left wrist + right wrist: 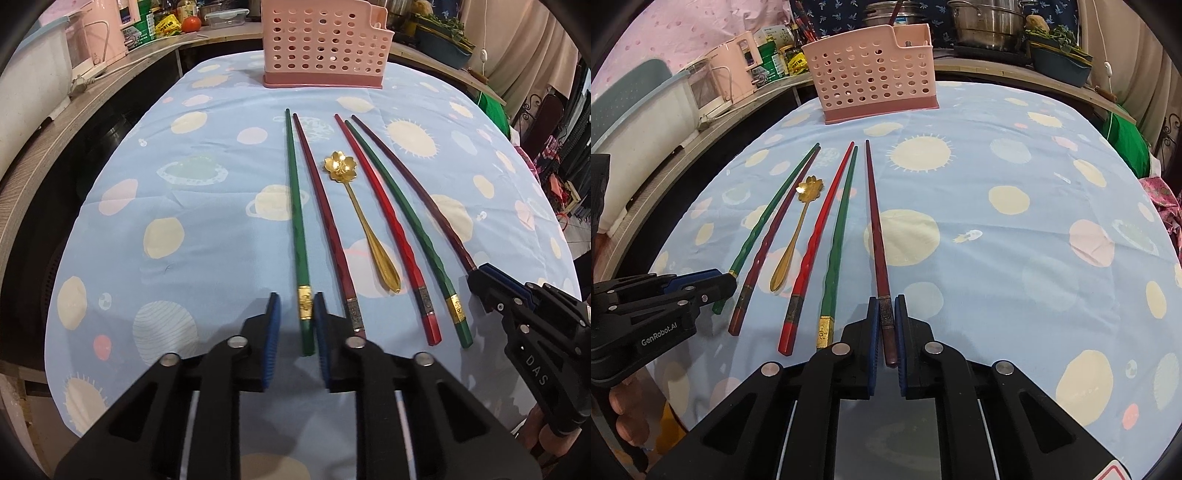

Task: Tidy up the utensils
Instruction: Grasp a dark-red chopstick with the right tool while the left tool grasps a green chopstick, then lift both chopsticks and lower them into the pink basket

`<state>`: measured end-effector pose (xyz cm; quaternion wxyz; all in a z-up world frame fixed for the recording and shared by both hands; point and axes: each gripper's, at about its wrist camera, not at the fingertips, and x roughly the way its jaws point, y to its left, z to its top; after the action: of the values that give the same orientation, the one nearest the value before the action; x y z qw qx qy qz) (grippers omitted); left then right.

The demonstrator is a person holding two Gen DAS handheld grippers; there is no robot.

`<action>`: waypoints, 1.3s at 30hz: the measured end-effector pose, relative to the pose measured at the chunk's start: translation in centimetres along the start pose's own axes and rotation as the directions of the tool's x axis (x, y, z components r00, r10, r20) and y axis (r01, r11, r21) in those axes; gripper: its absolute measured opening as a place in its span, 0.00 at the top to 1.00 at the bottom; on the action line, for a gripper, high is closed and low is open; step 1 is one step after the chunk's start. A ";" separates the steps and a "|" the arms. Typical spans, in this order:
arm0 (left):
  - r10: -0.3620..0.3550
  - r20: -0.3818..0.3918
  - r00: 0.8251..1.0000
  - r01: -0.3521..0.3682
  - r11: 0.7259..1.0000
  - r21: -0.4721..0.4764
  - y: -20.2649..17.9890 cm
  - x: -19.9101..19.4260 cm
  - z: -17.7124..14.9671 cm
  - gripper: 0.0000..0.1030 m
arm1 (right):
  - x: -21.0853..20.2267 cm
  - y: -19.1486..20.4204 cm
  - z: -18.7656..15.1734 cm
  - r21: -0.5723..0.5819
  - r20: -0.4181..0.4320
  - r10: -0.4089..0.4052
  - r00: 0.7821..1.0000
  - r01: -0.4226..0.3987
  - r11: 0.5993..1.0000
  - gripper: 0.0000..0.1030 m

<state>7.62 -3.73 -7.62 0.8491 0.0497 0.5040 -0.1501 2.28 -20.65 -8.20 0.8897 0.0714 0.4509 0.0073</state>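
Observation:
Several chopsticks and a gold flower spoon [354, 210] lie side by side on the blue tablecloth [184, 206]. My left gripper [297, 308] is open, its jaws on either side of the leftmost green chopstick [297, 221], the left pad still apart from it. My right gripper [886, 310] is shut on the handle end of the dark maroon chopstick [874, 221], the rightmost one; it also shows in the left wrist view [413, 192]. A pink perforated utensil holder [325, 44] stands upright at the far end of the table; in the right wrist view [875, 77] too.
Between the two held ones lie a maroon chopstick [325, 221], a red chopstick [384, 221] and a second green chopstick [402, 218]. A counter with appliances, pots and food containers runs behind the table. A power strip lies on the left shelf.

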 end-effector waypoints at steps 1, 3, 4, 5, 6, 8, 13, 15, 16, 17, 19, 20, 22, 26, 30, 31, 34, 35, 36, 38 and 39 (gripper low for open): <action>-0.006 -0.002 1.000 0.006 1.000 0.000 0.0 0.0 0.0 0.93 | 0.0 0.0 0.0 0.000 -0.001 -0.001 1.000 0.001 1.000 0.92; -0.014 -0.005 1.000 0.014 1.000 0.002 -0.1 -0.1 -0.1 0.93 | 0.0 0.0 0.0 0.000 -0.001 0.001 1.000 -0.001 1.000 0.92; -0.015 -0.005 1.000 0.015 1.000 0.003 -0.2 -0.1 -0.1 0.93 | 0.0 0.0 0.0 0.002 0.000 0.001 1.000 -0.001 1.000 0.92; -0.015 -0.005 1.000 0.015 1.000 0.004 -0.2 -0.2 -0.1 0.93 | -0.1 0.0 0.1 0.005 0.000 0.005 1.000 -0.005 1.000 0.93; -0.018 -0.004 1.000 0.018 1.000 0.004 -0.3 -0.3 -0.1 0.93 | -0.2 0.0 0.1 0.008 0.001 0.009 1.000 -0.009 1.000 0.93; -0.016 -0.001 1.000 0.016 1.000 0.004 -0.3 -0.5 -0.1 0.93 | -0.5 0.1 0.2 0.010 0.008 0.007 1.000 -0.008 1.000 0.93; -0.012 0.012 1.000 0.012 1.000 -0.003 -0.1 -1.2 0.2 0.93 | -1.6 0.1 0.8 0.023 0.037 0.019 0.999 -0.020 1.000 0.93; -0.014 0.020 1.000 0.015 1.000 -0.010 0.0 -1.7 0.5 0.93 | -2.2 0.0 1.2 0.034 0.052 0.025 0.998 -0.027 0.999 0.93; -0.018 0.026 1.000 0.018 1.000 -0.015 0.1 -2.0 0.7 0.93 | -2.5 -0.1 1.5 0.038 0.060 0.027 0.998 -0.029 0.999 0.93; -0.020 0.033 0.999 0.020 1.000 -0.020 0.3 -2.3 0.8 0.93 | -2.9 -0.2 1.7 0.041 0.070 0.027 0.997 -0.030 0.999 0.93; -0.021 0.051 0.998 0.023 0.999 -0.029 0.5 -3.1 1.3 0.93 | -3.5 -0.4 2.3 0.048 0.087 0.030 0.996 -0.034 0.998 0.93; -0.023 0.059 0.998 0.025 0.999 -0.033 0.6 -3.4 1.6 0.93 | -3.8 -0.6 2.6 0.053 0.096 0.032 0.995 -0.038 0.998 0.93; -0.025 0.079 0.997 0.029 0.999 -0.042 1.0 -4.2 2.2 0.93 | -4.4 -0.9 3.2 0.062 0.111 0.039 0.993 -0.046 0.997 0.93; -0.029 0.113 0.993 0.036 0.997 -0.062 1.5 -5.6 3.4 0.93 | -5.8 -1.5 4.7 0.079 0.150 0.054 0.987 -0.066 0.995 0.93; -0.029 0.156 0.987 0.041 0.996 -0.076 1.9 -7.1 5.0 0.93 | -7.2 -2.0 6.4 0.090 0.196 0.059 0.979 -0.077 0.993 0.93; -0.032 0.164 0.986 0.046 0.996 -0.081 2.0 -7.3 5.4 0.93 | -7.5 -2.2 6.9 0.091 0.209 0.061 0.976 -0.082 0.992 0.93; -0.042 0.190 0.981 0.060 0.994 -0.090 2.1 -8.3 6.8 0.93 | -8.4 -2.6 8.5 0.095 0.243 0.066 0.968 -0.091 0.991 0.93; -0.043 0.200 0.979 0.062 0.994 -0.092 2.1 -8.6 7.3 0.93 | -8.6 -2.7 9.1 0.096 0.254 0.068 0.965 -0.095 0.991 0.93; -0.045 0.210 0.977 0.066 0.993 -0.094 2.1 -8.9 7.8 0.93 | -8.8 -2.8 9.7 0.096 0.266 0.068 0.962 -0.097 0.991 0.93; -0.051 0.231 0.972 0.076 0.992 -0.100 2.4 -9.5 9.0 0.93 | -9.2 -2.9 10.8 0.091 0.287 0.067 0.955 -0.097 0.991 0.93; -0.051 0.241 0.969 0.078 0.992 -0.101 2.4 -9.8 9.6 0.93 | -9.4 -2.9 11.3 0.088 0.296 0.067 0.953 -0.097 0.991 0.93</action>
<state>12.04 -1.67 5.45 0.8994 -0.0318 0.4077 -0.1546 5.61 -25.61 5.51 0.9408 0.1354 0.3106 0.0106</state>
